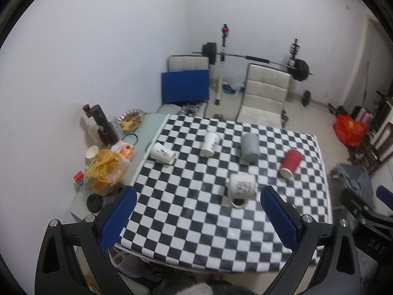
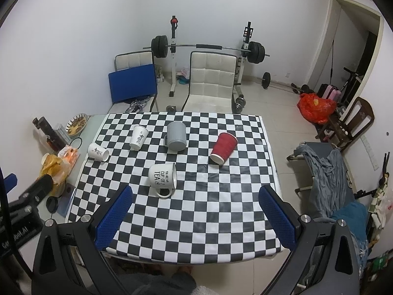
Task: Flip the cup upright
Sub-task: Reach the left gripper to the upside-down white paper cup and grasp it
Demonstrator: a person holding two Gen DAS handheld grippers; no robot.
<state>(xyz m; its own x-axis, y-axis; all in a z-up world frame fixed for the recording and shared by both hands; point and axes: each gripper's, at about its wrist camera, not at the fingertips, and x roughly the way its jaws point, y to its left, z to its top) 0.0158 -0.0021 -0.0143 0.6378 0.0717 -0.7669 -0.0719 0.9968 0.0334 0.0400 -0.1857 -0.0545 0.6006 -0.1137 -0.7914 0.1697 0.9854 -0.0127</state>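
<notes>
Several cups lie or stand mouth-down on the checkered tablecloth (image 2: pixel 196 216). A white mug with black lettering (image 2: pixel 163 175) lies on its side nearest me, handle toward me; it also shows in the left wrist view (image 1: pixel 242 186). A red paper cup (image 2: pixel 223 148) lies tilted at right. A grey mug (image 2: pixel 175 136) stands upside down. Two white paper cups (image 2: pixel 138 137) (image 2: pixel 98 151) are at left, one inverted and one on its side. My left gripper (image 1: pixel 197 198) and right gripper (image 2: pixel 195 195) are both open and empty, hovering above the table's near edge.
Snack bags (image 1: pixel 105 169), a dark bottle (image 1: pixel 102 125), a paper cup (image 1: pixel 92 152) and a plate of food (image 1: pixel 131 119) crowd the table's bare left strip. White chairs (image 2: pixel 211 83), a barbell rack (image 2: pixel 206 46) and a red bag (image 2: pixel 315 107) stand beyond the table.
</notes>
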